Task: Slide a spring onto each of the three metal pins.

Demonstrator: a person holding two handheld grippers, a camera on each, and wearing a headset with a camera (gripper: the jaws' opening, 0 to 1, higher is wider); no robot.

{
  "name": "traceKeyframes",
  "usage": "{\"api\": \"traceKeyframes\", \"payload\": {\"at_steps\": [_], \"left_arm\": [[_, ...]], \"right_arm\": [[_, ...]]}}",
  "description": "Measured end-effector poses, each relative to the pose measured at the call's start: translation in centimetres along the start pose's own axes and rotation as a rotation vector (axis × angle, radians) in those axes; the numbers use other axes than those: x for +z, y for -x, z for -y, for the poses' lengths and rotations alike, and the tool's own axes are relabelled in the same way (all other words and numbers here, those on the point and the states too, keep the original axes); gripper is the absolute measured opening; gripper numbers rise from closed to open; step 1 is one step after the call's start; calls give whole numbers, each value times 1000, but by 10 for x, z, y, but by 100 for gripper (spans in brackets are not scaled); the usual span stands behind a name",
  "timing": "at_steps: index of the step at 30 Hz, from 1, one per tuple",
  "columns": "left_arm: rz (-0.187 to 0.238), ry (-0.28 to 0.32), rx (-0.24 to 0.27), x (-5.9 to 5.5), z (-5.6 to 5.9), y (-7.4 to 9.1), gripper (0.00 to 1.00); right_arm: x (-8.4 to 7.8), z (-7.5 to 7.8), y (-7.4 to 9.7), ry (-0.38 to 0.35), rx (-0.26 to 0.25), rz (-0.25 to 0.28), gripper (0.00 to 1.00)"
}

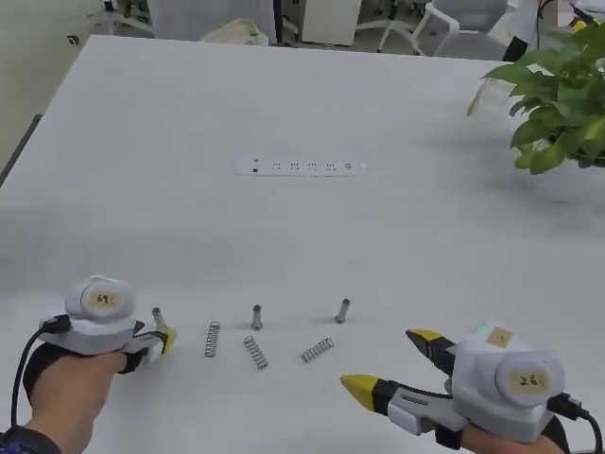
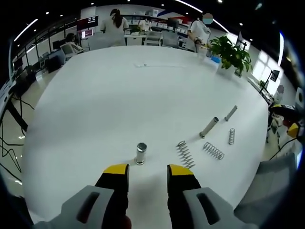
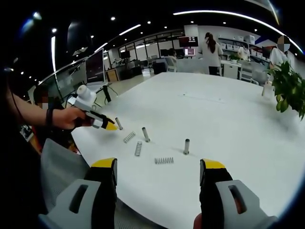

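Springs: three counted, all lying flat on the white bench (image 1: pixel 397 227) near its near edge, none on a pin. In the head view the left spring (image 1: pixel 212 339), middle spring (image 1: pixel 255 352) and right spring (image 1: pixel 318 350) lie in a row, just nearer that edge than the pins. Pins: three counted, all upright, namely the left pin (image 1: pixel 158 317), middle pin (image 1: pixel 256 317) and right pin (image 1: pixel 342 310). The left gripper (image 1: pixel 164 340) sits beside the left pin, and the head view does not settle whether they touch. The left gripper view does: its fingers (image 2: pixel 116 172) stand apart with nothing between them, and the pin stands just beyond the tips, clear of both. The right gripper (image 1: pixel 392 360), by the near edge to the right of the springs, has its fingers spread wide and empty, as its own view confirms. One power strip (image 1: pixel 298 166) lies mid-bench. One potted plant (image 1: pixel 558 95) stands toward the far right corner.
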State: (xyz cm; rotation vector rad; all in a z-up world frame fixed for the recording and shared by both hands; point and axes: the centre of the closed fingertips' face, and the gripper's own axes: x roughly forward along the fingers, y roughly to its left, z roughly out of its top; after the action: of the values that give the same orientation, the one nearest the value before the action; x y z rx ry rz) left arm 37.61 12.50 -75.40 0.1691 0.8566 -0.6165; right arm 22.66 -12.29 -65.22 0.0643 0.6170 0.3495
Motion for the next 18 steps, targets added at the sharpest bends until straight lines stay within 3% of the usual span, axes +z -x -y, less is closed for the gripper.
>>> {"api": "traceKeyframes", "payload": {"at_steps": [14,18], "left_arm": [[-5,31,2,-31,-4,26,28],[-4,13,3,-36,-5,34,29]], "right_arm": [[-1,-1,-1,2,8,3,69],[-2,0,-2,-2,11,6,69]]}}
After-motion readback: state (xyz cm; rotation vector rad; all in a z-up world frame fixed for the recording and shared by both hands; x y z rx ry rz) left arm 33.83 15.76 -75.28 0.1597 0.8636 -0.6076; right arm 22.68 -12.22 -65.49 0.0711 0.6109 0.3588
